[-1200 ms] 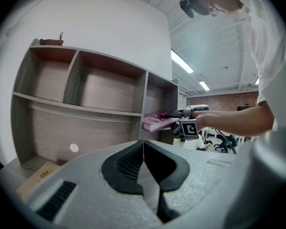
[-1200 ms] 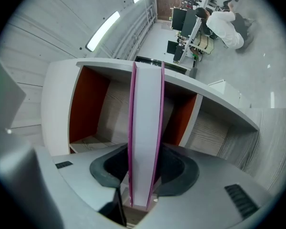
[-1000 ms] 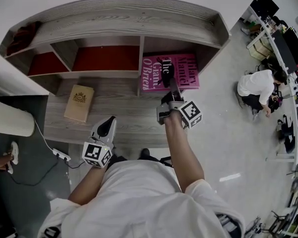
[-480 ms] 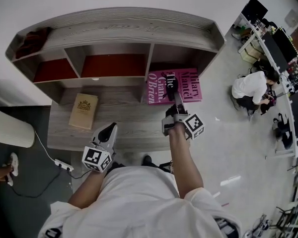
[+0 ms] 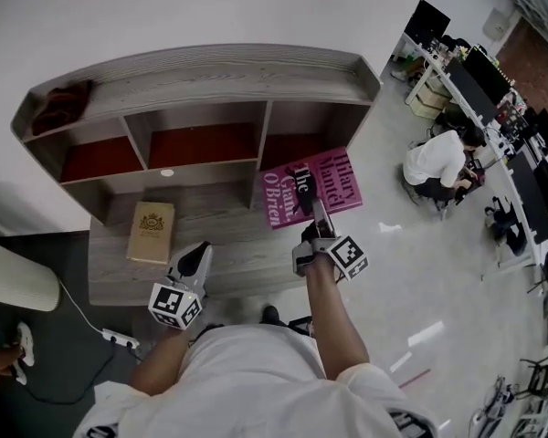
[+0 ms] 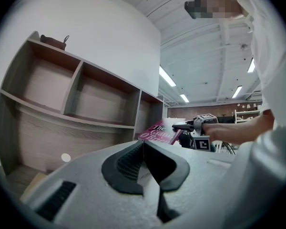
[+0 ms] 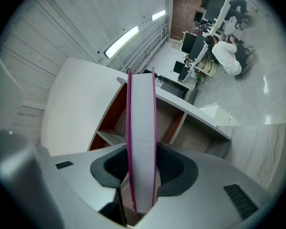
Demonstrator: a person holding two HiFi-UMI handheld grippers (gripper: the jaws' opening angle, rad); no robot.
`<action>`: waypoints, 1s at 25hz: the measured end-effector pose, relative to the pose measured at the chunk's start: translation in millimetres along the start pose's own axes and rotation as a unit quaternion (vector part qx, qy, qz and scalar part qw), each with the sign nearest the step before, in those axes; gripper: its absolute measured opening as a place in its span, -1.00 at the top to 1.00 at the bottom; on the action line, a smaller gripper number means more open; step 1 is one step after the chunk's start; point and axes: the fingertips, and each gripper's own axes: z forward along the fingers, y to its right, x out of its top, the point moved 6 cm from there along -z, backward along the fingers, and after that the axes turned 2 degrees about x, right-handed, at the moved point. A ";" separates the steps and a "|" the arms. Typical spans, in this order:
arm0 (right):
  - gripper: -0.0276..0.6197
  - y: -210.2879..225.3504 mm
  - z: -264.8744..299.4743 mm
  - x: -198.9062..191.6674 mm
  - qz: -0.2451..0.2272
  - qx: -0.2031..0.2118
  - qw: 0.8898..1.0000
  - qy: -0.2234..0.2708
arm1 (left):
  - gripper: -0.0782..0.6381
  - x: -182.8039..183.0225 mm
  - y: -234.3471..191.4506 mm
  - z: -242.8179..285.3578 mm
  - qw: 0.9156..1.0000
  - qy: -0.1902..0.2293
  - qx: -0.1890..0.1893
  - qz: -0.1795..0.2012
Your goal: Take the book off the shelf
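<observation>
The magenta book (image 5: 324,182) hangs tilted just in front of the right-hand compartment of the grey wooden shelf (image 5: 201,71), cover up. My right gripper (image 5: 307,204) is shut on its near edge. In the right gripper view the book's white page edge (image 7: 141,137) stands upright between the pads (image 7: 176,171). My left gripper (image 5: 198,255) is low on the left, shut and holding nothing, over the shelf's bottom board. From the left gripper view (image 6: 145,149) the book (image 6: 158,132) and the right gripper (image 6: 183,126) show to the right of the shelf.
A tan book (image 5: 152,231) lies flat on the bottom board at left. A dark red bag (image 5: 57,106) sits on the shelf top. A person in white (image 5: 434,162) crouches on the floor at right, near desks with monitors (image 5: 479,76). A power strip (image 5: 119,340) lies at lower left.
The right gripper has drawn the magenta book out of the right compartment toward me, and it has turned slightly. The left gripper has stayed about where it was.
</observation>
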 end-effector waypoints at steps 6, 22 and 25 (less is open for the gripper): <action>0.44 -23.6 -35.1 -18.0 -0.070 -0.008 0.997 0.015 | 0.73 -2.7 -13.2 -28.2 1.000 -0.001 -0.011 -0.012; 0.44 -110.3 -86.0 -64.7 -0.328 0.037 0.944 -0.003 | 0.73 25.0 -39.9 -70.3 1.000 0.016 0.006 0.000; 0.45 -118.4 -96.7 -62.2 -0.373 0.047 0.926 -0.013 | 0.73 32.1 -30.3 -71.2 1.000 0.028 0.015 0.001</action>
